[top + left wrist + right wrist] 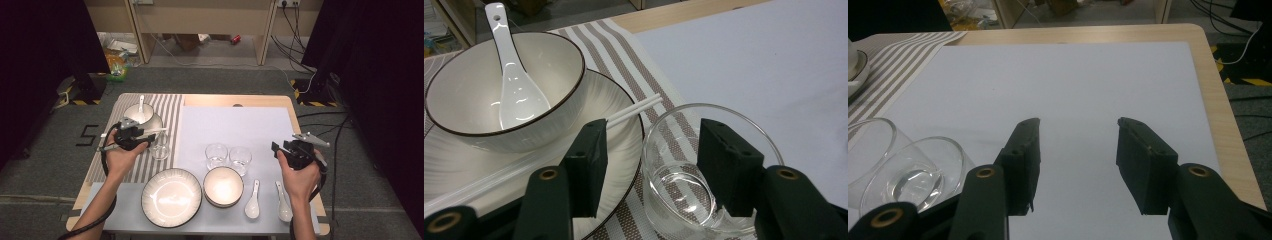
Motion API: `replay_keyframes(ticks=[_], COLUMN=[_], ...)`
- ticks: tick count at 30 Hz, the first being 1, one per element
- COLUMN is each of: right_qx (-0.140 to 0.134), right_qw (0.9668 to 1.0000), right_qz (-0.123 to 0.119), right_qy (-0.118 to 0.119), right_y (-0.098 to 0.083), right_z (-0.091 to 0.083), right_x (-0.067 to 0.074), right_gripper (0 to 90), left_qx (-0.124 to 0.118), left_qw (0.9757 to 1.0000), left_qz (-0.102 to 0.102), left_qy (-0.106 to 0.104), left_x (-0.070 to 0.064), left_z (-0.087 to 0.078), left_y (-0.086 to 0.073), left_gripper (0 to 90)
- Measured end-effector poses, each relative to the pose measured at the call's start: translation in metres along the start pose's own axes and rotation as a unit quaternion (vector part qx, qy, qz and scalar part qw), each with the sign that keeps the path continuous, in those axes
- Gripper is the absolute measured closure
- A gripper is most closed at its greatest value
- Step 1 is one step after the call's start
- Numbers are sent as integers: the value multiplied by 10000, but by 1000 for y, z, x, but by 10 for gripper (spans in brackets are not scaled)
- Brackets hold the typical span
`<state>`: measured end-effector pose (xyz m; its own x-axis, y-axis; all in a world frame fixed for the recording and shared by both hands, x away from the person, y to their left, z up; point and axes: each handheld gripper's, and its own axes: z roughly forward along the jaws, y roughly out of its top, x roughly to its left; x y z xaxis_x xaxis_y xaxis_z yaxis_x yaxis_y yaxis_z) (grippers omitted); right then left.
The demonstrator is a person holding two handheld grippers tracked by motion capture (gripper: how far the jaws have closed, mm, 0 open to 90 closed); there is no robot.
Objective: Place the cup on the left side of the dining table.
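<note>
Three glasses are counted: one (704,185) between the left fingers (586,165), two (216,155) (240,159) elsewhere. Three spoons (141,107) (252,200) (283,201), two bowls (142,119) (223,186) and two plates (171,197) (624,135) are seen.

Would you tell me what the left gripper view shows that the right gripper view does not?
Left gripper view: a bowl holding a white spoon, chopsticks on the plate, and a glass whose wall stands between the left gripper's open jaws. Right gripper view: two glasses at its left, and the right gripper open over nothing. Both: the striped placemat and the white sheet.
</note>
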<state>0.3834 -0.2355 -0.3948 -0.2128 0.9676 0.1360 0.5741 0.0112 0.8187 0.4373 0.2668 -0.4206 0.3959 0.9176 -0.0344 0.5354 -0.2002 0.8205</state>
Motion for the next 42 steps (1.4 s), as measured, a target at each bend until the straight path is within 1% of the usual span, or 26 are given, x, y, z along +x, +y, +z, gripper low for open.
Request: replay_keyframes(ticks=[3,8,13,15,17,20,27,34,35,37,42], right_qx=[-3,-9,-2,-7,-6,-6,4,9,6,3,-10], right_qw=[10000,10000,10000,10000,10000,10000,10000,10000,10000,10000,10000], right_qz=[-9,12,4,1,5,-3,11,-18,-11,2,4], right_qy=[2,-6,-5,-9,-11,-14,-10,-11,-14,-11,-16], right_y=[0,0,0,0,0,0,0,0,0,0,0], right_z=[0,0,0,0,-1,-1,0,0,0,0,-1], right_x=[0,-1,0,0,0,0,0,1,1,0,-1], right_gripper=[526,526,526,526,526,526,526,525,525,525,525], left_qx=[-63,-151,-173,-227,-245,-276,-336,-388,-365,-428,-453], left_qw=[10000,9999,9998,9997,9996,9995,9992,9989,9990,9987,9985], left_qz=[-21,-7,18,-26,-29,-73,-168,-272,-248,-291,-285], left_qy=[-9,71,88,113,153,104,101,11,12,44,108], left_x=[1,4,7,9,11,15,23,27,28,30,34], left_z=[-4,-13,-22,-26,-29,-34,-43,-46,-47,-49,-55], left_y=[0,-3,-9,-14,-18,-23,-35,-44,-45,-48,-52], left_gripper=[432,415,407,408,407,404,388,370,366,365,360])
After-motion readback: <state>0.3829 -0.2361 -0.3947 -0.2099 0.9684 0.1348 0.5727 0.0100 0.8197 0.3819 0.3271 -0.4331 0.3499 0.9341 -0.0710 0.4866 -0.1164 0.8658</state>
